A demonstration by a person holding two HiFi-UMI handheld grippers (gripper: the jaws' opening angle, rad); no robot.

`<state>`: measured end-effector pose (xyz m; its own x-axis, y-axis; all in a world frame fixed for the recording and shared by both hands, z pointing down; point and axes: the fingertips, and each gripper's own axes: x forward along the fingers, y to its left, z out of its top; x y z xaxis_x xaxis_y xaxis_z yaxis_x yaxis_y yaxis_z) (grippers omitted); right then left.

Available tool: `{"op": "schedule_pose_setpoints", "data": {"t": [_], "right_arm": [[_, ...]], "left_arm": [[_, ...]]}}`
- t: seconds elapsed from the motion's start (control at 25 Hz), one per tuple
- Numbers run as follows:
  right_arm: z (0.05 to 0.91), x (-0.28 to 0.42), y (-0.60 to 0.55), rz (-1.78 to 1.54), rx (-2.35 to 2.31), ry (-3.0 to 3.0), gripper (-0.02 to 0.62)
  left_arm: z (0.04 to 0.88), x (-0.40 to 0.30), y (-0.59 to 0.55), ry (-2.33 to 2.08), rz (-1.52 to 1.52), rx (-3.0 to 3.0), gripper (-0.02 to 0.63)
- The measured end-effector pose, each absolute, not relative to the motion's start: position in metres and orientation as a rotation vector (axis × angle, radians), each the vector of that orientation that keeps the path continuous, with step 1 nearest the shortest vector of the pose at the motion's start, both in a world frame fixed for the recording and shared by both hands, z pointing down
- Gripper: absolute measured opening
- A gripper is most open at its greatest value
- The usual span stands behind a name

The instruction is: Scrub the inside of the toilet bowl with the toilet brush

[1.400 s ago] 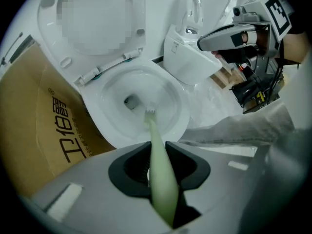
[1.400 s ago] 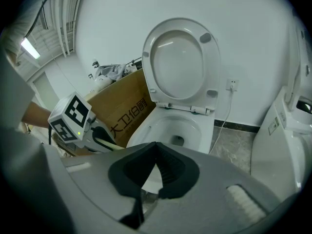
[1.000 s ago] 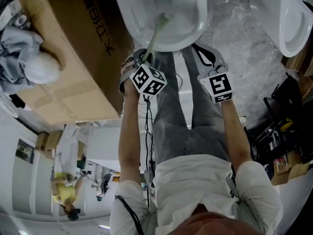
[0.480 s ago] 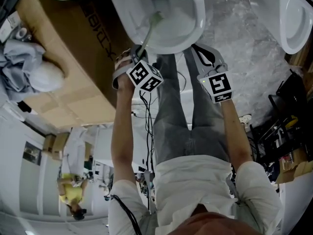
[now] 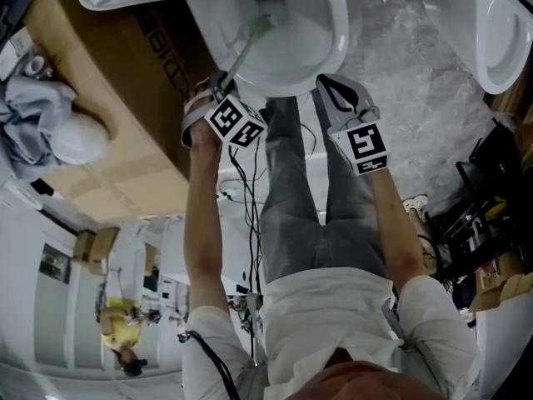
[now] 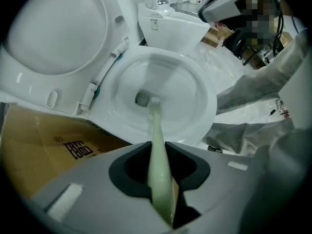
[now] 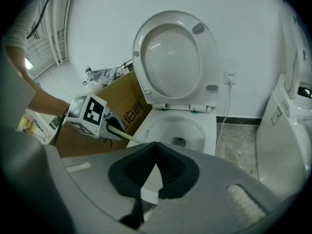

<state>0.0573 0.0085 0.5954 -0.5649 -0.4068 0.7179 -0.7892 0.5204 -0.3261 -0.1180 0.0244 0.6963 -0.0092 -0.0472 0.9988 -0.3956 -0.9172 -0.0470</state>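
The white toilet bowl (image 5: 321, 44) (image 6: 197, 89) (image 7: 202, 123) stands with its lid raised. A pale green toilet brush (image 5: 246, 47) (image 6: 157, 135) (image 7: 122, 133) reaches into the bowl, its head by the drain hole (image 6: 142, 99). My left gripper (image 5: 218, 90) (image 6: 161, 177) is shut on the brush handle at the bowl's left rim. My right gripper (image 5: 331, 92) (image 7: 155, 172) hovers by the bowl's front right rim, jaws closed together on nothing.
A large cardboard box (image 5: 108, 132) (image 6: 44, 140) sits against the toilet's left side, with cloth and a white helmet (image 5: 75, 136) on it. A second toilet (image 5: 500, 36) (image 7: 287, 130) stands to the right. The person's legs (image 5: 308, 190) stand before the bowl.
The left gripper and brush shifted left and further forward along the bowl's left side; the brush head moved deeper toward the drain. The right gripper edged slightly toward the bowl.
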Motion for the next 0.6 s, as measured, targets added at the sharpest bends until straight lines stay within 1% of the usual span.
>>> {"op": "schedule_pose_setpoints", "data": {"t": [0.4,0.6], "right_arm": [[0.599,0.059,0.001,0.869,0.96,-2.175,0.002],[0.599,0.059,-0.002,0.866,0.957,-2.173,0.002]], "left_arm": [[0.7,-0.135,-0.009,-0.555,2.058,1.989,0.104],[0.694,-0.136,-0.025,-0.681,1.963,1.961,0.104]]}}
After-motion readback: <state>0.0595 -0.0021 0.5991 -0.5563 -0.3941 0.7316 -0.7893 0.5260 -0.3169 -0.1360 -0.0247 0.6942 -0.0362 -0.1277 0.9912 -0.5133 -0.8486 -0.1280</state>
